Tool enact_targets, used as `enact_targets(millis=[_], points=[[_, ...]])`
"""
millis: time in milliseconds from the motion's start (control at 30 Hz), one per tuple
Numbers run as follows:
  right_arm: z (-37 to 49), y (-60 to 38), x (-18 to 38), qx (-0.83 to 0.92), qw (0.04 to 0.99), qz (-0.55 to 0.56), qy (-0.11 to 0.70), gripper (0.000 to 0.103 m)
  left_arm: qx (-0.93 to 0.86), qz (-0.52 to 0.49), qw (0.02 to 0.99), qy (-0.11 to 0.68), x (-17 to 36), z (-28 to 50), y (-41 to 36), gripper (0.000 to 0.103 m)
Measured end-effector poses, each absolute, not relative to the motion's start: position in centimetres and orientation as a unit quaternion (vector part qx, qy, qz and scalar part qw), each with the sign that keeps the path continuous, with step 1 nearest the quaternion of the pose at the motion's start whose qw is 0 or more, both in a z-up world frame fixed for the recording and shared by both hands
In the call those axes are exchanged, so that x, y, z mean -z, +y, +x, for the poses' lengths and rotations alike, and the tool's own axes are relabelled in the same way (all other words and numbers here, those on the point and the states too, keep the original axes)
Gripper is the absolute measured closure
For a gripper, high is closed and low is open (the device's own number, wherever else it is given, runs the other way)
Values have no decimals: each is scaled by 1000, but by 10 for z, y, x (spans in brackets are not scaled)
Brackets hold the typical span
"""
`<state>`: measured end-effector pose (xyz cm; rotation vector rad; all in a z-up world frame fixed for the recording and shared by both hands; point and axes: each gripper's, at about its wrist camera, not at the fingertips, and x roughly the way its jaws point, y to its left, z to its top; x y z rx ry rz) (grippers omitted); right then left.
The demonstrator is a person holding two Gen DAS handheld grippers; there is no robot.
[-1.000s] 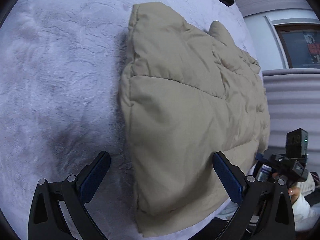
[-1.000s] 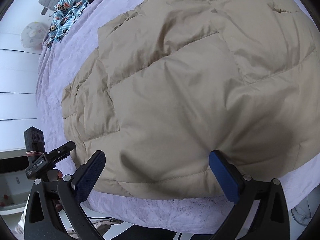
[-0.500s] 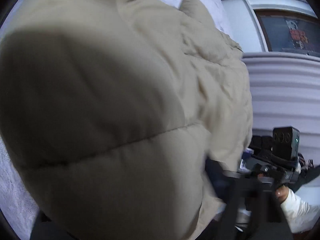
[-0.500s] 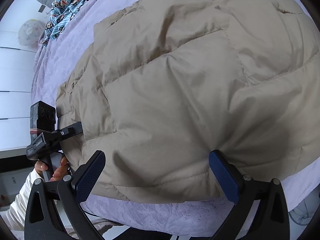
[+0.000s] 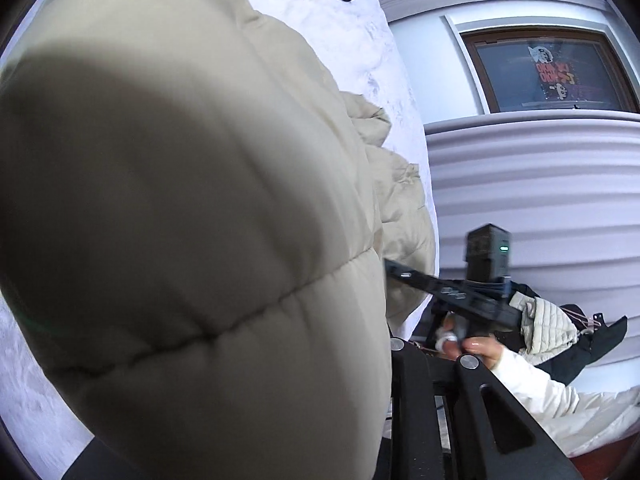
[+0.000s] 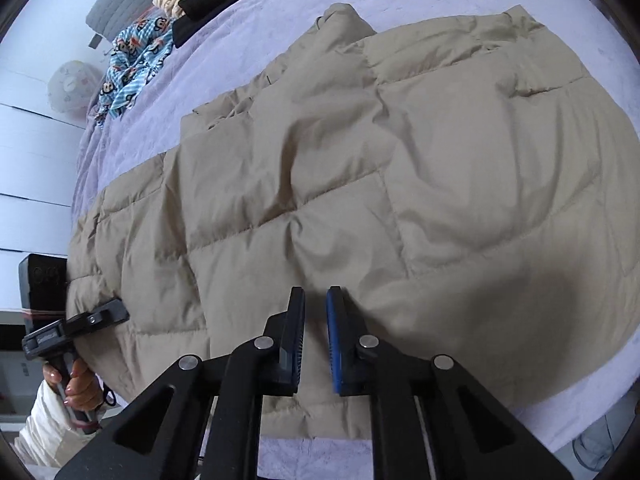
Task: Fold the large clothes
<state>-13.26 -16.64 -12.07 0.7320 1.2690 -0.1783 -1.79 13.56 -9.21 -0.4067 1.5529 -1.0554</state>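
A beige quilted puffer coat [image 6: 360, 184] lies spread along the near edge of a lilac plush-covered bed [image 6: 280, 8], its hem overhanging; the fold looks barely begun. The right tongs [image 6: 314, 316] are drawn nearly together on a pinch of hem, while the left tongs [image 6: 114, 310] bite the coat's far end (their tips are buried in puffy fabric).

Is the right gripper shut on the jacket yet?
Shut on the jacket, apparently: the right gripper has its fingers nearly together at the near hem, fabric bunched there.
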Motion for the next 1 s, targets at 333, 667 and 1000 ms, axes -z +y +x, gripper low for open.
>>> enact_targets(millis=[333, 667, 1000], points=[[-111, -185, 181, -3, 711, 358, 605, 101, 394, -99, 623, 669, 14, -72, 10, 76], [-164, -256, 142, -21, 716, 435, 545, 97, 457, -16, 572, 681, 3, -110, -152, 24], [-294, -328, 110, 118, 721, 499, 465, 95, 504, -47, 506, 698, 70, -111, -265, 24]])
